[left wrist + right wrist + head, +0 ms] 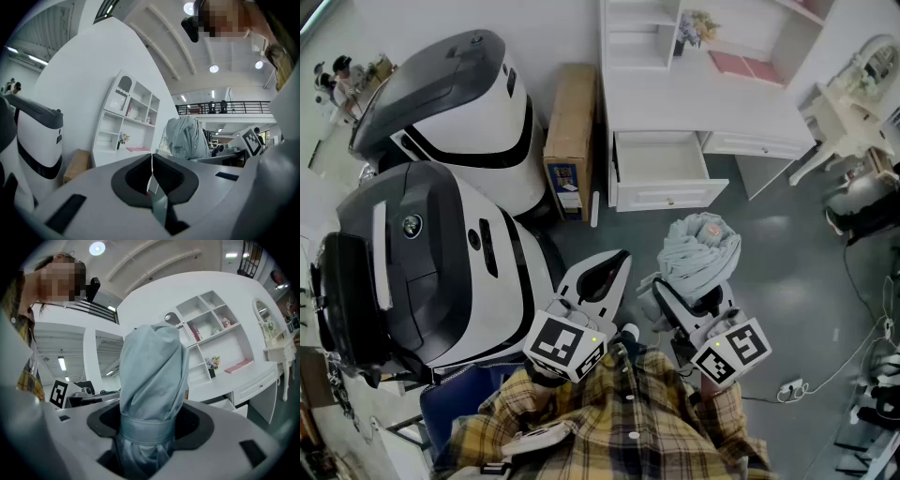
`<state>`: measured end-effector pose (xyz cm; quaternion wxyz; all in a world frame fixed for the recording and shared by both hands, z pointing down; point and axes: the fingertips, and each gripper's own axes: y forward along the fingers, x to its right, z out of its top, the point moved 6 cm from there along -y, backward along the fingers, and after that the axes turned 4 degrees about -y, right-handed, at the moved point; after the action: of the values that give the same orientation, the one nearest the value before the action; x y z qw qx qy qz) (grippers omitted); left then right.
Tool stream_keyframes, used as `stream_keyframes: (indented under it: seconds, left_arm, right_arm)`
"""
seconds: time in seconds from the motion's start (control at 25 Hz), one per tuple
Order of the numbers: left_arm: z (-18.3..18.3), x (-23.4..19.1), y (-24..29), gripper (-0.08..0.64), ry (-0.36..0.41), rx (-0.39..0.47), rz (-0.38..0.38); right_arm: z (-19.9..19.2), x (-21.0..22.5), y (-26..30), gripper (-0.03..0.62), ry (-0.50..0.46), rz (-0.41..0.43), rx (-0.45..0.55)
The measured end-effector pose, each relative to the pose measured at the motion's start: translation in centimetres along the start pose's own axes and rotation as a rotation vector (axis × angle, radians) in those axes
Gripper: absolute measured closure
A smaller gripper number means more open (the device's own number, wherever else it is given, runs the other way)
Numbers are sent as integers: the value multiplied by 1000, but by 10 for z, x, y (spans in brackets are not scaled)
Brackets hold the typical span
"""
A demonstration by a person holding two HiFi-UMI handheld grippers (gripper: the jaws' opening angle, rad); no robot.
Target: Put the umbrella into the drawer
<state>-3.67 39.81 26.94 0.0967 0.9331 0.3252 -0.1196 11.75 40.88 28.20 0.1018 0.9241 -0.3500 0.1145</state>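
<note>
Here, the right tool [150, 426] grips the folded umbrella [152, 373].

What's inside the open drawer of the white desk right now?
Only the bare white bottom of the open white drawer shows; nothing lies on it. Its rear end is covered by the white desk top, so that part cannot be checked.

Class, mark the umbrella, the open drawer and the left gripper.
umbrella [152, 376]: right gripper view, folded fabric's middle.
drawer [694, 196]: head view, front panel.
left gripper [151, 161]: left gripper view, between its closed tips.
</note>
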Motion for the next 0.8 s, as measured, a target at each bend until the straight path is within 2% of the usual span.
stream_keyframes:
  seconds: [0.28, 0.56, 0.8]
  left_arm:
    - [-6, 0, 12, 534, 29, -3, -8]
    - [-1, 14, 24, 534, 74, 9, 1]
    - [-5, 27, 25, 535, 79, 15, 19]
  right_arm:
    - [-1, 10, 1, 285, -3, -14, 10]
    - [2, 26, -14, 285, 73, -8, 39]
    - [1, 33, -27, 285, 80, 10, 47]
